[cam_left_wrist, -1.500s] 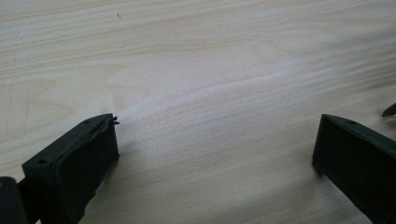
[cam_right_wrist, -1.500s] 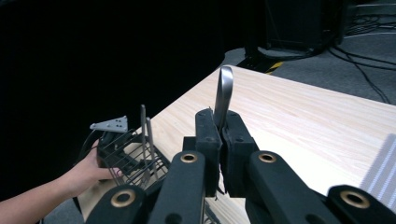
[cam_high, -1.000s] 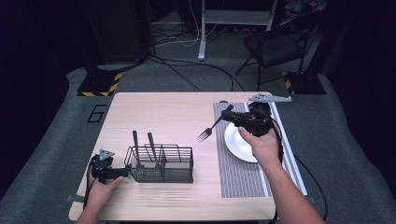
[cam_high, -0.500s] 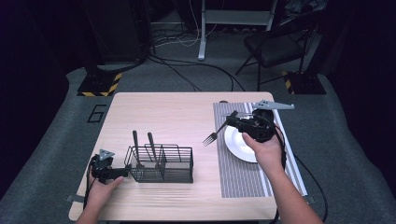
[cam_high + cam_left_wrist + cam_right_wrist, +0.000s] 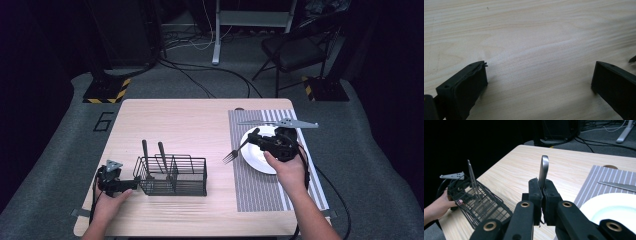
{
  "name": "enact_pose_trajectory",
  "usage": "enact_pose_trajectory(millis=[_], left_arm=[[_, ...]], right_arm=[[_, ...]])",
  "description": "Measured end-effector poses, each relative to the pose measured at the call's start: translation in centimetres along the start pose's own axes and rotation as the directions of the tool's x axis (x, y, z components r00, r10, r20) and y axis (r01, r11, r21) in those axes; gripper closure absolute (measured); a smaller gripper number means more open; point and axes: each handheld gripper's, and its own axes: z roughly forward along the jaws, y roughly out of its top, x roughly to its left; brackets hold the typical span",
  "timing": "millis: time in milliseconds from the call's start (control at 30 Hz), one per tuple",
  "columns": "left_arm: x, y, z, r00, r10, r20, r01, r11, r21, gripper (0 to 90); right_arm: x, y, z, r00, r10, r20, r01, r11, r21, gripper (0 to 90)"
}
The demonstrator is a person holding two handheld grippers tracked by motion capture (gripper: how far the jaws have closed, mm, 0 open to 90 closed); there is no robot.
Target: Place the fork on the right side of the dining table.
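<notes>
1. Two grippers are over a light wooden bench (image 5: 200,125), one in each of the person's hands.
2. The right gripper (image 5: 257,139) hangs above the left edge of a white plate (image 5: 260,160), its jaws clamped tight on the handle of a fork (image 5: 235,151).
3. In the right gripper view the fork (image 5: 543,171) handle stands up from between the closed jaws of that gripper (image 5: 542,192); in the high view the tines point down and left, off the plate and over the striped placemat (image 5: 250,185).
4. A knife (image 5: 255,121) lies on the placemat just beyond the plate.
5. The left gripper (image 5: 131,184) rests low at the front left of the bench, just beside the left end of a black wire caddy (image 5: 187,177); whether it touches the wire I cannot tell.
6. In the left gripper view its jaws stand wide apart over bare wood, nothing between them.
7. Two dark utensil handles (image 5: 145,150) stand upright in the caddy's left part.
8. A chair (image 5: 295,47) and cables are on the floor beyond the bench.
</notes>
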Motion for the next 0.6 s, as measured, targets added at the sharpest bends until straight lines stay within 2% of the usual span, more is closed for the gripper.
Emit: enact_pose_trajectory(millis=[300, 600], left_arm=[[0.0, 0.0, 0.0, 1.0, -0.001, -0.001, 0.001, 1.0, 0.0, 0.0], [0.0, 0.0, 0.0, 1.0, -0.001, -0.001, 0.001, 1.0, 0.0, 0.0]], right_arm=[[-0.8, -1.5, -0.4, 0.9996, 0.018, 0.02, -0.018, 0.9998, -0.004, 87.2], [-1.6, -3.3, -0.6, 0.9979, 0.027, 0.059, -0.028, 0.9995, 0.013, 87.1]])
